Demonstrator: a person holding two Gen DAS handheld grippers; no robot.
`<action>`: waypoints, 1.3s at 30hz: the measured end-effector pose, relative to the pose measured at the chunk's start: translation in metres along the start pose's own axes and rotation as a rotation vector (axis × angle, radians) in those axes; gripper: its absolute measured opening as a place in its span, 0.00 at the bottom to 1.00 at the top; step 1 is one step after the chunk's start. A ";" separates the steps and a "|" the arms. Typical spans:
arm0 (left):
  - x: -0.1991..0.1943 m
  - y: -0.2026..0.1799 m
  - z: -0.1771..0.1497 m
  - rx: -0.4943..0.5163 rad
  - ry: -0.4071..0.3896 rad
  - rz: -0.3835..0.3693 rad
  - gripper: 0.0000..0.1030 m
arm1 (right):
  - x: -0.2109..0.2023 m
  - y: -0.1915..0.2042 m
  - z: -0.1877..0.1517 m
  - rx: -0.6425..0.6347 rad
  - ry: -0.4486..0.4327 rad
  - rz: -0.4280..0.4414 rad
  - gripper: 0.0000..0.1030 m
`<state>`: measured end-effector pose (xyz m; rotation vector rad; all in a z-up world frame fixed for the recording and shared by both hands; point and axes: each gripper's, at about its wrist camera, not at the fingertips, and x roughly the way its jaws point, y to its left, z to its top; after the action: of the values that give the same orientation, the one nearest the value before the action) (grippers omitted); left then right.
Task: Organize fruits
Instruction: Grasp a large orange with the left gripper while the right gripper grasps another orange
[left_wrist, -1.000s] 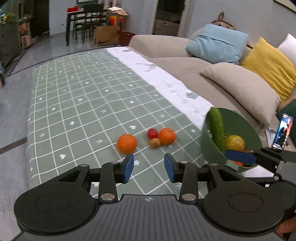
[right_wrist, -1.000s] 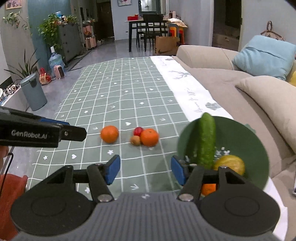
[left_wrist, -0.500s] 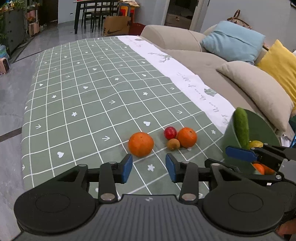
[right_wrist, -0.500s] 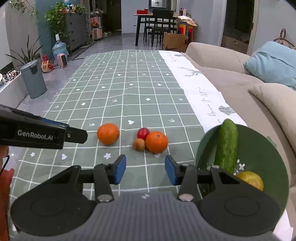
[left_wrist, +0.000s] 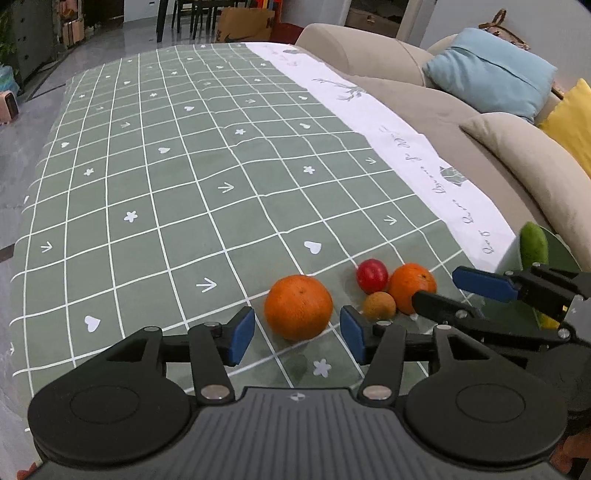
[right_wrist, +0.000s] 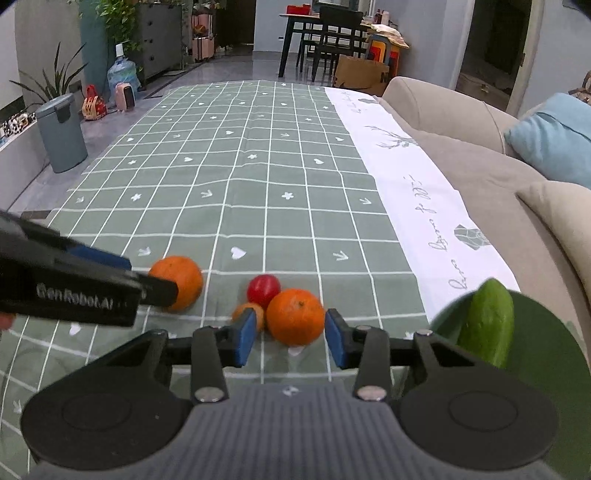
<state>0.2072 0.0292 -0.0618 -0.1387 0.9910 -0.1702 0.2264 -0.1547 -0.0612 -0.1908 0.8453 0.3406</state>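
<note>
Several fruits lie on the green checked cloth (left_wrist: 155, 206). One orange (left_wrist: 298, 306) sits just ahead of my left gripper (left_wrist: 297, 339), in line with the gap between its blue pads; the jaws are opening and do not touch it. A second orange (right_wrist: 295, 315) lies between the tips of my right gripper (right_wrist: 290, 339), whose jaws are closing with a thin gap still showing on the left side. A red fruit (right_wrist: 263, 290) and a small brown fruit (right_wrist: 248, 314) touch this orange. The green bowl (right_wrist: 546, 354) at the right holds a cucumber (right_wrist: 487, 325).
A beige sofa (left_wrist: 461, 110) with a blue cushion (left_wrist: 491, 70) and other cushions runs along the right side, beside a white strip of cloth (right_wrist: 413, 177). On the floor at the left are a grey bin (right_wrist: 62, 133) and plants. A dining table (right_wrist: 325, 26) stands far back.
Both grippers have come down and forward to the fruits, each now at an orange. The left jaws have widened, the right jaws have narrowed. The bowl has slid to the right edge of both views.
</note>
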 end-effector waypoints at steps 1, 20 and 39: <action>0.002 0.001 0.001 -0.002 0.001 -0.001 0.61 | 0.003 -0.001 0.002 0.004 0.002 0.002 0.37; 0.020 -0.006 0.006 0.040 0.024 0.001 0.49 | 0.031 0.007 0.009 -0.067 0.072 -0.051 0.37; -0.037 -0.015 -0.008 0.009 -0.013 0.017 0.47 | -0.033 0.023 -0.001 -0.045 0.015 -0.018 0.33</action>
<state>0.1798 0.0219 -0.0331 -0.1230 0.9777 -0.1585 0.1970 -0.1410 -0.0381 -0.2429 0.8506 0.3413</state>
